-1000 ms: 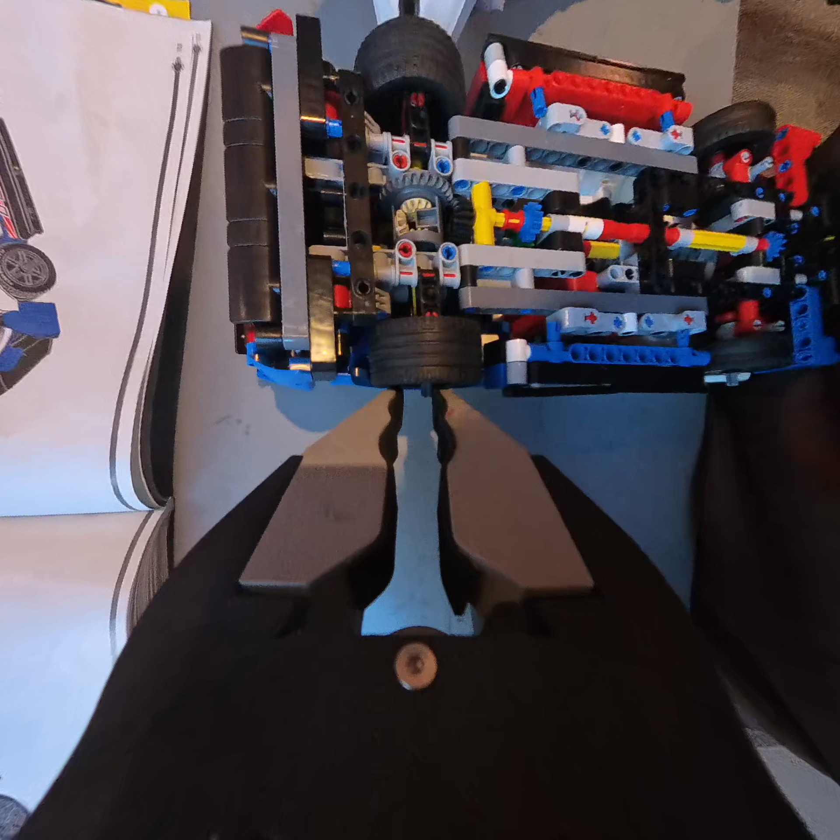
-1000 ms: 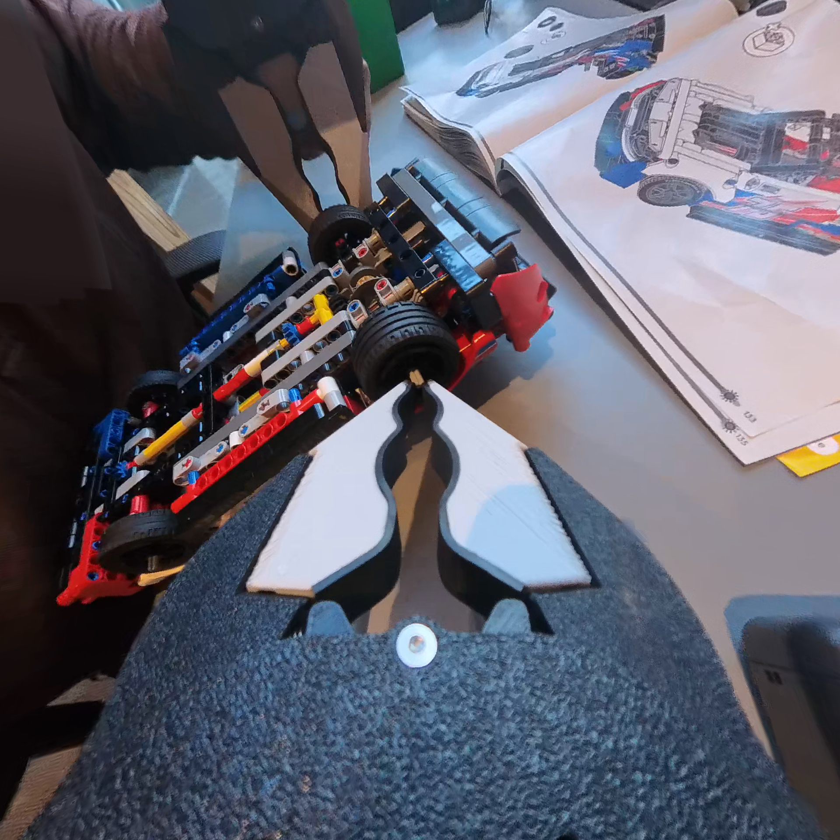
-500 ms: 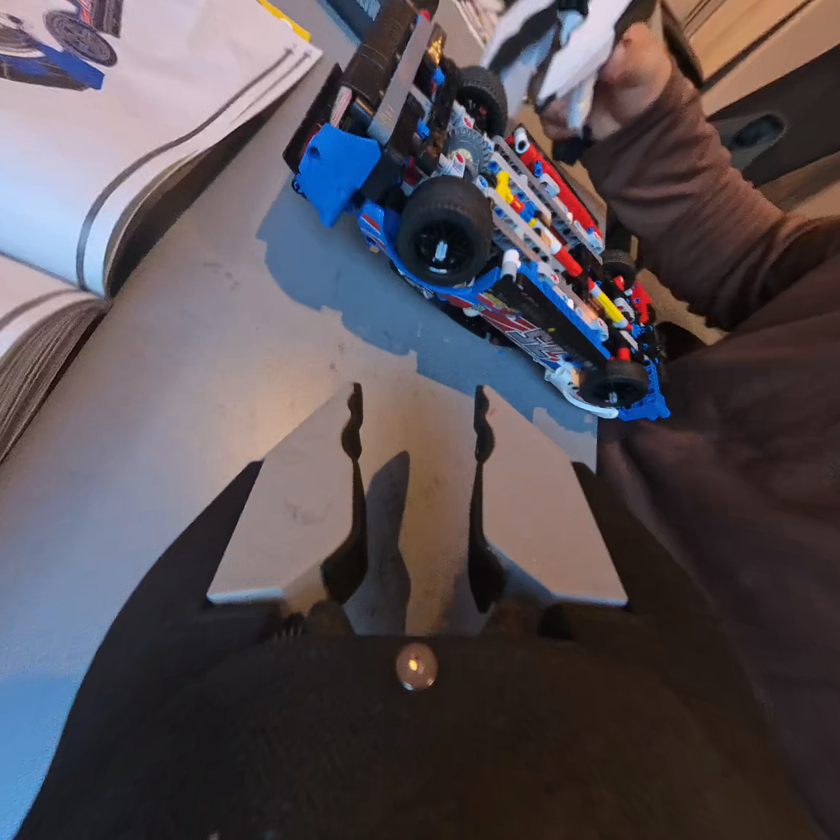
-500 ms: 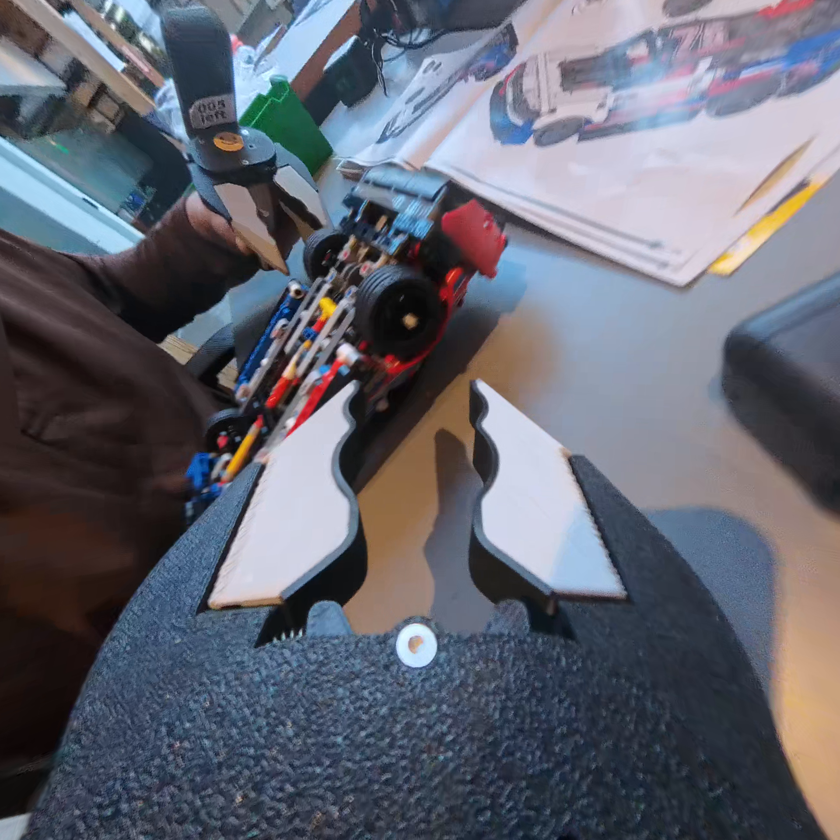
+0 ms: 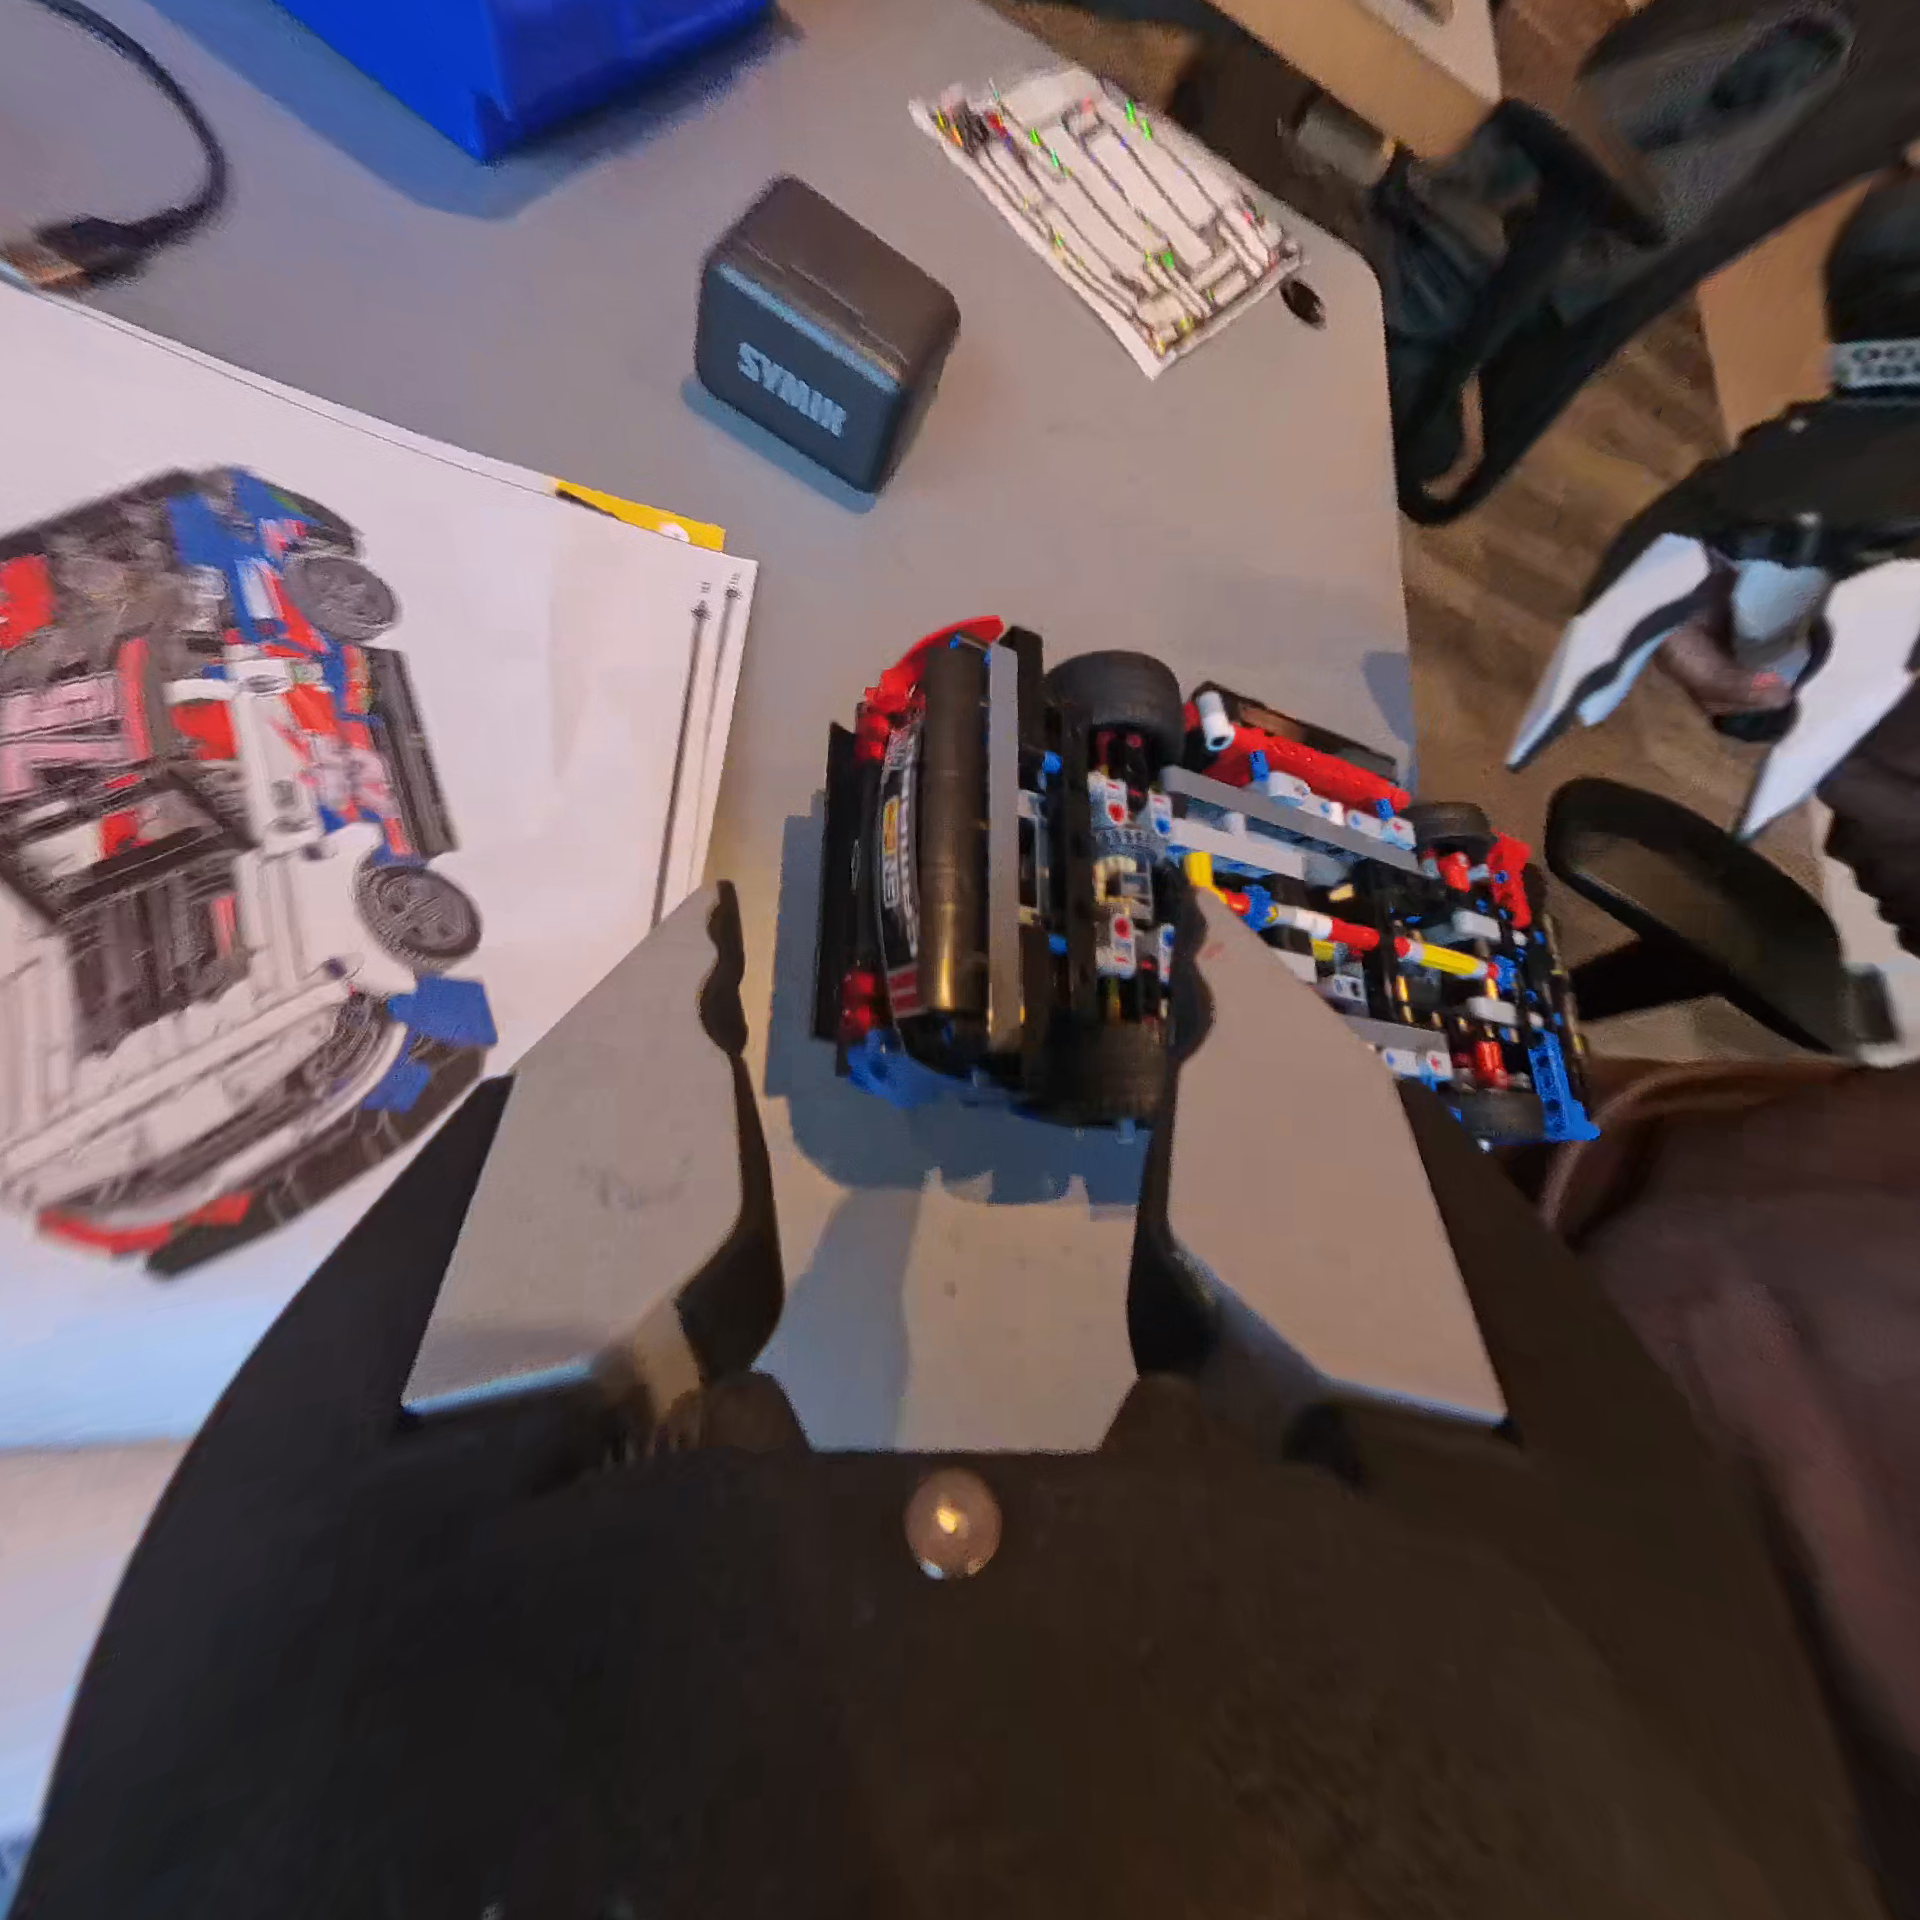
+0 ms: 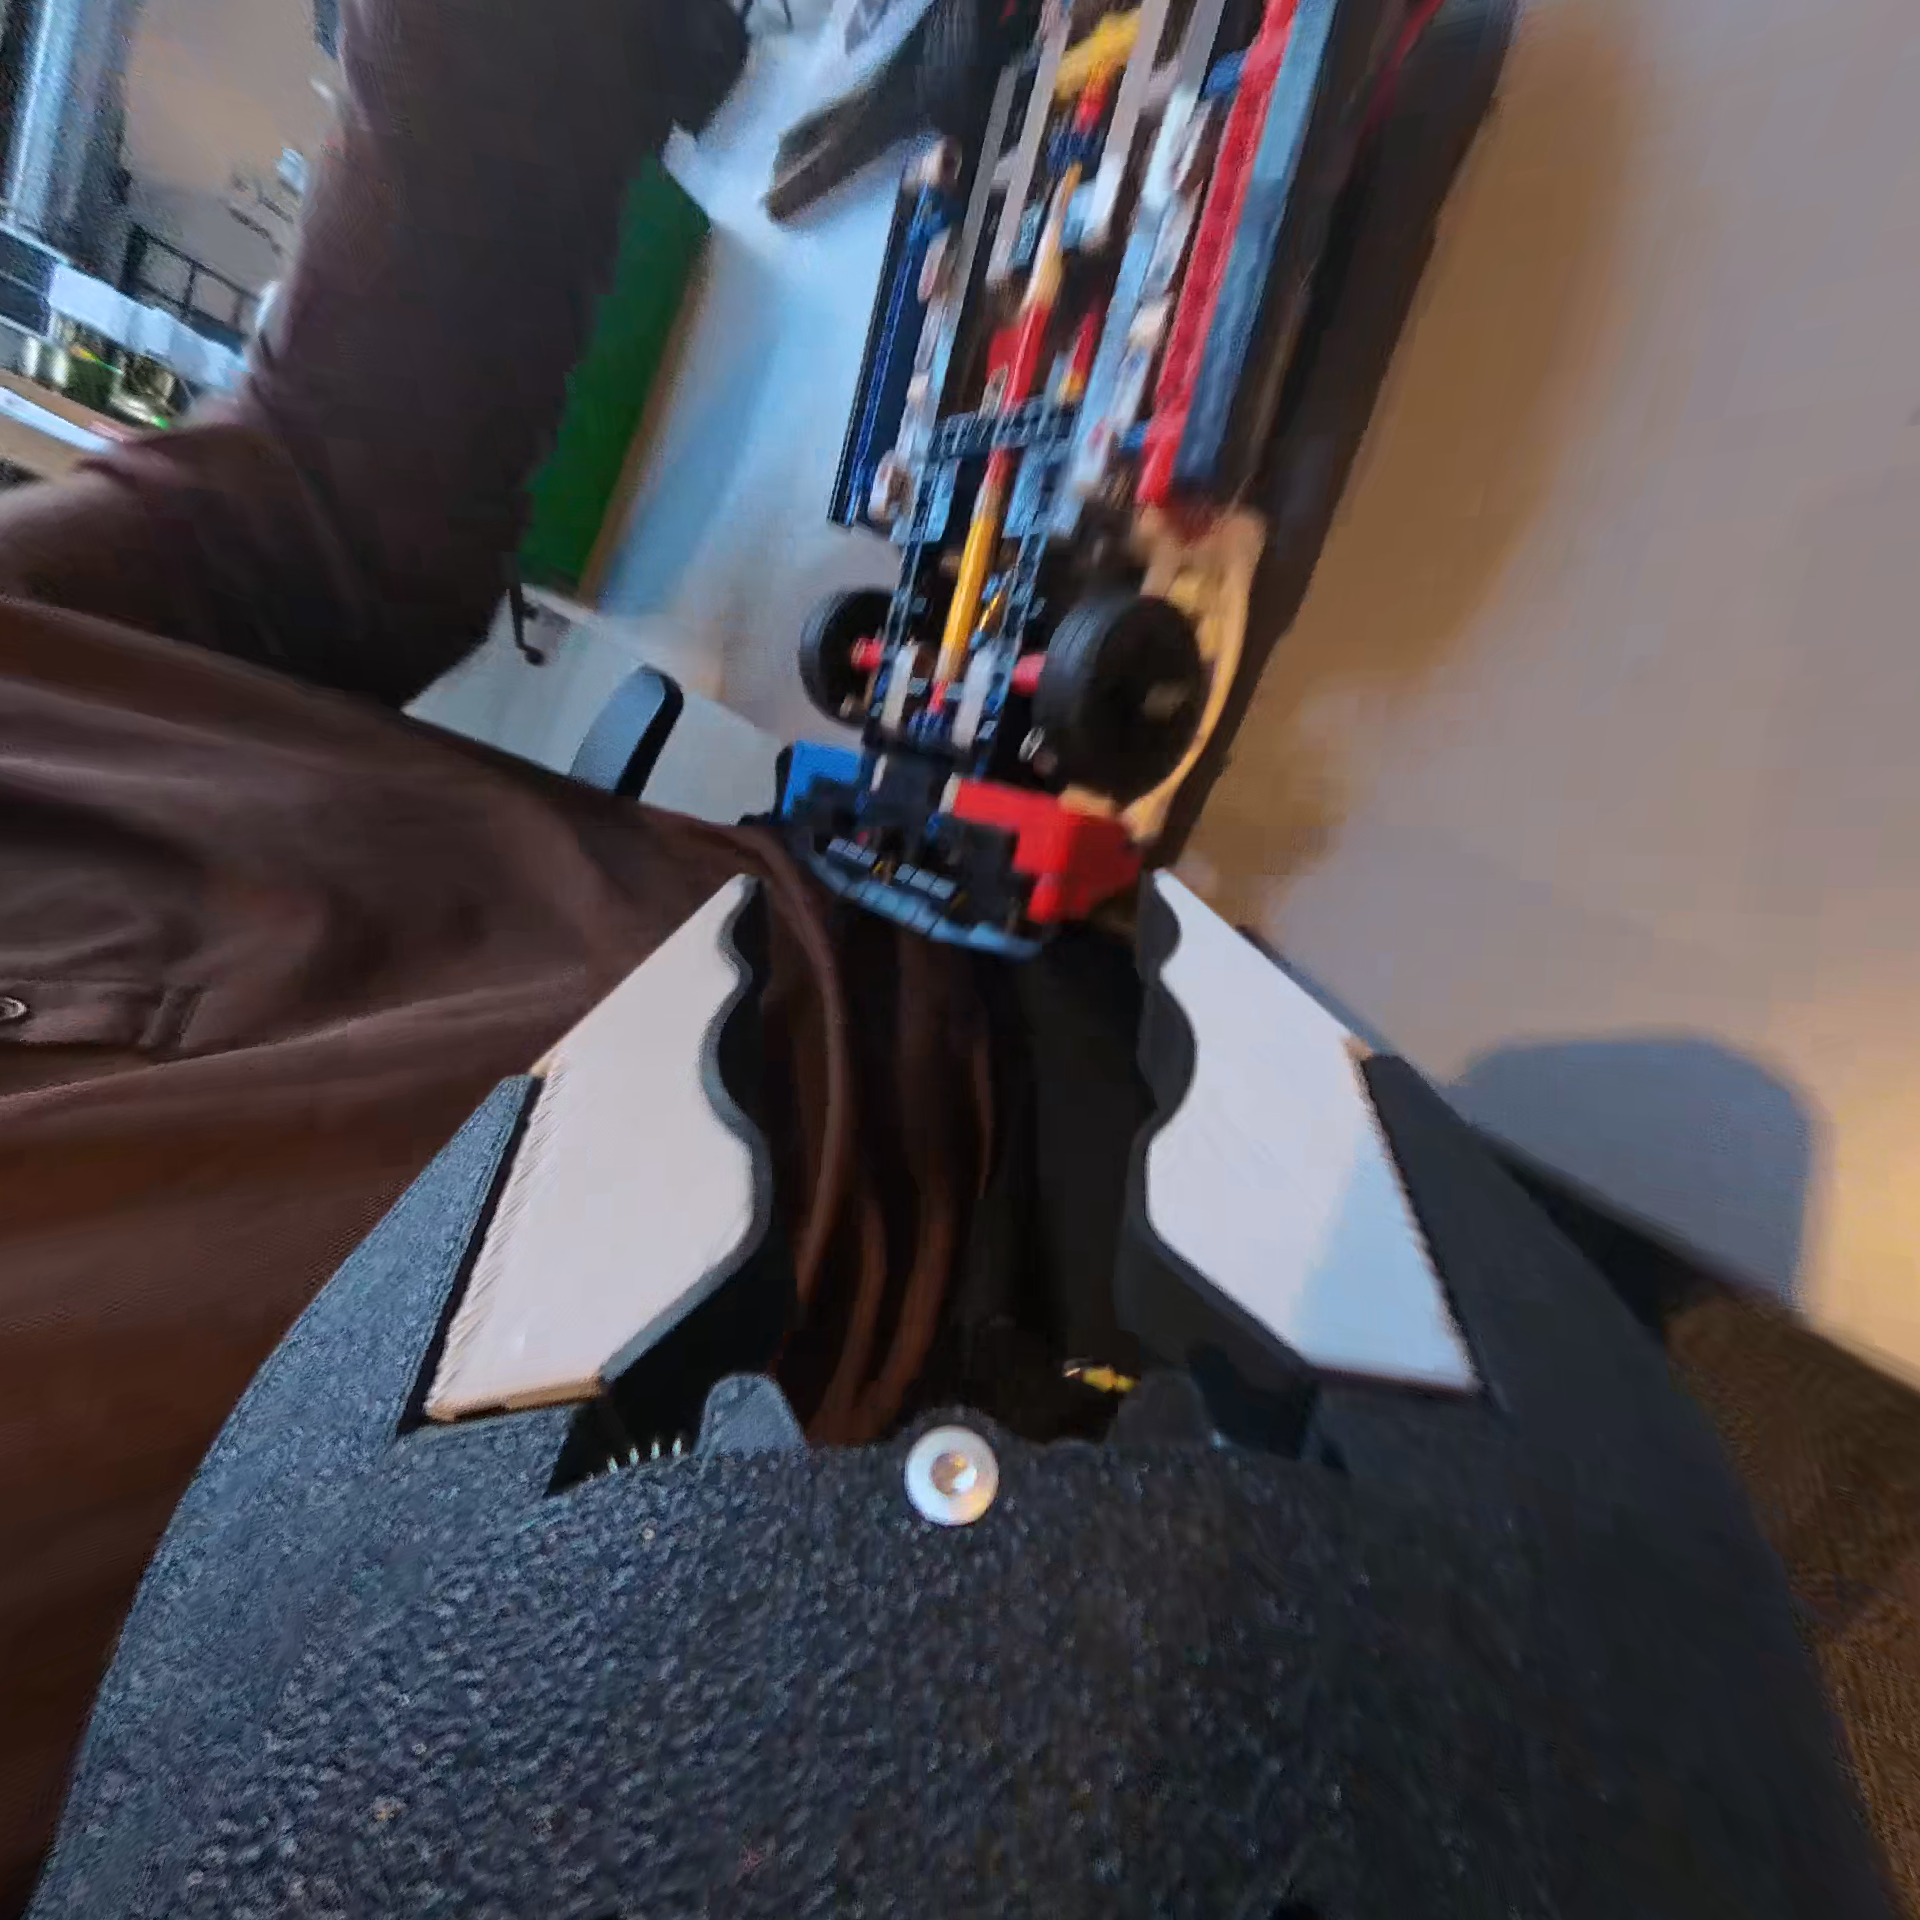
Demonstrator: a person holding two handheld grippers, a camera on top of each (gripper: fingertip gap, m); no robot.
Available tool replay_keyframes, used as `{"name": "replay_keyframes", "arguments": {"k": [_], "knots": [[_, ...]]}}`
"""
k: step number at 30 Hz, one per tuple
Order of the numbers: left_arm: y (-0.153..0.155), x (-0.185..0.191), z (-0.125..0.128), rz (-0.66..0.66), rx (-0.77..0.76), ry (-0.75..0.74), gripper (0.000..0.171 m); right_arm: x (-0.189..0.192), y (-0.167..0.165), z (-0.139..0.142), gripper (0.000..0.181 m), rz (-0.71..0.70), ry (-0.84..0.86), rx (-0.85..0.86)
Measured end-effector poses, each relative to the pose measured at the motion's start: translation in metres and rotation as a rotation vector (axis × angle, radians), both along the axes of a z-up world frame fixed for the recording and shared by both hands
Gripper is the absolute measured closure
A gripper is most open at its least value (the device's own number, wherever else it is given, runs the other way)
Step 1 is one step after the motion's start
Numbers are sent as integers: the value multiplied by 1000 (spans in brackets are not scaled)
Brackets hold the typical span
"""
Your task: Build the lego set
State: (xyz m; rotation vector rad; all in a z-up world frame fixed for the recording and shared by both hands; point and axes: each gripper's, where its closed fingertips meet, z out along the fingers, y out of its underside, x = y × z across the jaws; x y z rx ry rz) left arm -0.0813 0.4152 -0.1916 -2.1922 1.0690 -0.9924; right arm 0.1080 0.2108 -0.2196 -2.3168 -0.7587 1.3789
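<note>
No container holds anything here: the dark grey box [image 5: 826, 332] stands closed on the grey table [image 5: 1091, 499], with a blue box [image 5: 520, 52] at the far edge. The lego car [image 5: 1174, 883] lies upside down on the table near its right edge, beside the open instruction booklet [image 5: 312, 831], chassis and wheels facing up. Its long axis runs left to right in the left wrist view, the wide black wing end toward the booklet and the narrower end toward the person's brown sleeve [image 6: 260, 987]. The left gripper [image 5: 951, 935] hangs above the car with its jaws spread wide and nothing between them; a second ago they were pinched close at a rear wheel's axle. The right gripper [image 6: 945, 904] is likewise wide apart and empty, now looking along the car from its red and blue end, whereas a second ago it was nearly closed at the opposite rear wheel. In the left wrist view it is lifted off to the right, clear of the car.
</note>
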Motion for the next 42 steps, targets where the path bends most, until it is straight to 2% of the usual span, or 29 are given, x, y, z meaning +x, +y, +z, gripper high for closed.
{"name": "replay_keyframes", "arguments": {"k": [2, 5, 7, 8, 11, 14, 17, 20, 21, 23, 26, 31, 34, 37, 40, 42], "knots": [[4, 6, -16, -67, -88, 69, 90, -5, -28, -6, 116, -24, 18, -55], [3, 11, -38, -135, -174, 119, 90, -22, -54, -28, 106, -69, 65, -167], [-7, 17, -47, -172, -263, 90, 90, -34, -53, -40, 100, -125, 102, -210], [-16, 21, -49, -202, -307, 67, 98, -40, -49, -40, 101, -152, 146, -223], [-26, 21, -56, -179, -319, 39, 96, -49, -29, -37, 111, -246, 249, -237], [-54, 2, -54, -166, -321, 64, 96, -39, -25, -50, 128, -270, 159, -179], [-91, -23, -49, -177, -349, 64, 96, -22, -23, -55, 120, -291, 129, -169], [-95, -28, -38, -128, -383, -46, 93, -16, -25, -60, 114, -288, 167, -248], [-93, -26, -37, -121, -420, -76, 91, -18, -26, -59, 116, -276, 203, -286], [-93, -23, -45, -132, -498, -70, 101, -26, -26, -47, 131, -235, 295, -320], [-96, -13, -51, -132, -545, -90, 103, -30, -28, -50, 131, -195, 228, -279], [-125, -29, -44, -119, -384, -131, 106, -24, -22, -38, 139, -214, 176, -131], [-142, -42, -43, -114, -193, -131, 108, -22, -2, -16, 142, -195, 88, 90], [-138, -53, -34, -67, 27, -121, 110, -27, 32, 15, 141, -144, -4, 368], [-115, -69, -18, 12, 421, -63, 110, -41, 73, 39, 140, -77, -99, 761], [-101, -85, -15, 36, 765, 106, 112, -55, 93, 49, 139, -19, -181, 1121]]}}
